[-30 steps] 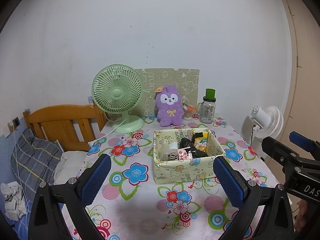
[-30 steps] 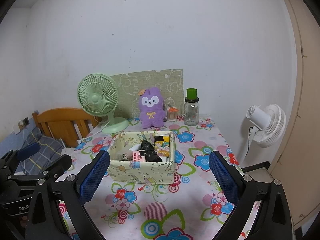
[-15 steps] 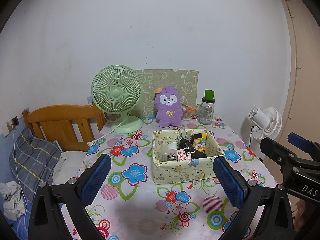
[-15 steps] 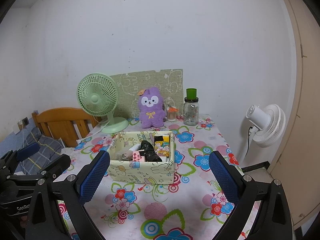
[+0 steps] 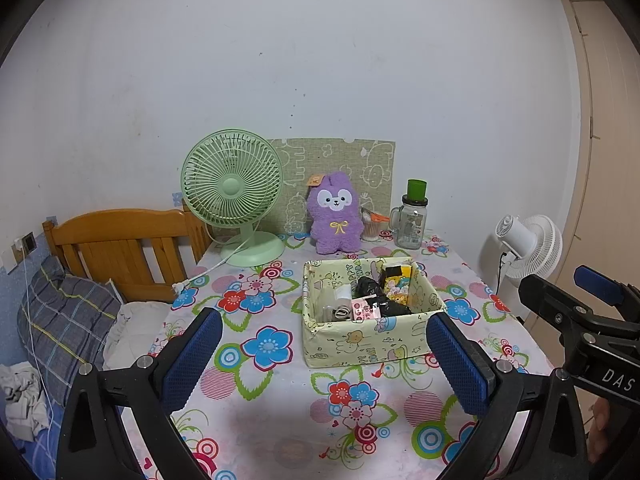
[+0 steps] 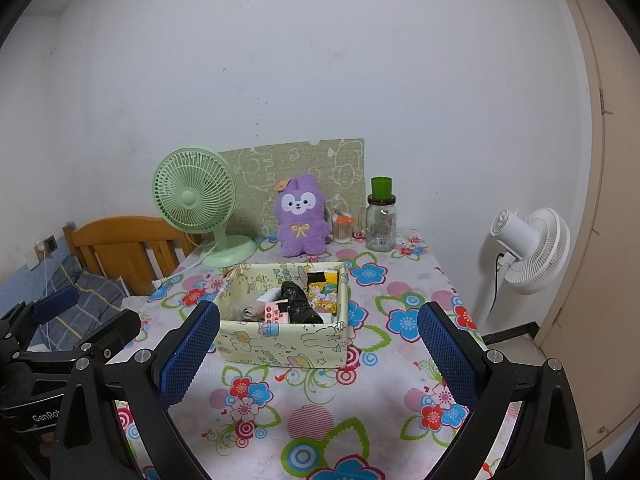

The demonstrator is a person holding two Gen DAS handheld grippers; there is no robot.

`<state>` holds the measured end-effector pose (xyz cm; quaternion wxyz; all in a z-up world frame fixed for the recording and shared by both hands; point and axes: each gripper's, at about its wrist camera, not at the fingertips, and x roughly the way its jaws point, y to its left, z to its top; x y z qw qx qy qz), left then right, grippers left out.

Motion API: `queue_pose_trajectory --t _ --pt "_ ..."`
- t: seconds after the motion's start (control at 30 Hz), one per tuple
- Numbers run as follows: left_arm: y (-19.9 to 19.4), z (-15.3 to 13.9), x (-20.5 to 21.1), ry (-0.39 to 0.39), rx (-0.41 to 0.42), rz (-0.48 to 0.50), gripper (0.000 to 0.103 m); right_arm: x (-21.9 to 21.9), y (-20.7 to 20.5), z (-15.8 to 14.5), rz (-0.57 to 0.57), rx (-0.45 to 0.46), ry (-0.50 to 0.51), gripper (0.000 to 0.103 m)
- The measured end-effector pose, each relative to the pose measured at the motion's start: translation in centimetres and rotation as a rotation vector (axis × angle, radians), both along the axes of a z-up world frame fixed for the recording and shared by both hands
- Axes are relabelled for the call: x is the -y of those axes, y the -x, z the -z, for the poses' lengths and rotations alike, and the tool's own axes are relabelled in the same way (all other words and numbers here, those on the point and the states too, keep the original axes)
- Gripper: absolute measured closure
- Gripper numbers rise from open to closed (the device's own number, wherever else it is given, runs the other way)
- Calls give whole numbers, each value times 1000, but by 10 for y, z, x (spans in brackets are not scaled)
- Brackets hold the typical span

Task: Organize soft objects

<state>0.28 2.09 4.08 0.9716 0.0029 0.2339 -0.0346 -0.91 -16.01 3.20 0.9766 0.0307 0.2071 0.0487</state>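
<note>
A purple plush bunny (image 5: 336, 218) (image 6: 301, 216) sits upright at the back of the flowered table, against a green patterned board. In front of it stands a pale yellow fabric box (image 5: 370, 336) (image 6: 280, 344) holding rolled socks, a black bundle and small packets. My left gripper (image 5: 324, 356) is open over the near table, short of the box, with nothing between its blue pads. Held to the right of it, my right gripper (image 6: 318, 344) is also open and empty, and the box shows between its fingers.
A green desk fan (image 5: 234, 196) stands at the back left with its cord on the table. A glass jar with a green lid (image 5: 412, 216) and a small cup are at the back right. A wooden headboard (image 5: 120, 248), pillow and white floor fan (image 5: 528, 246) flank the table.
Both views have shifted only slightly; the left gripper has drawn back a little from the box. Both grippers stay open and empty.
</note>
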Motion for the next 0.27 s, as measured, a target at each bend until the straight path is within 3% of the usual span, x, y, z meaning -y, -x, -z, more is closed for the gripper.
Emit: queue_pose_trajectory --t 0.27 --pt "1 0 0 5 0 -6 0 0 0 0 0 1 -1 3"
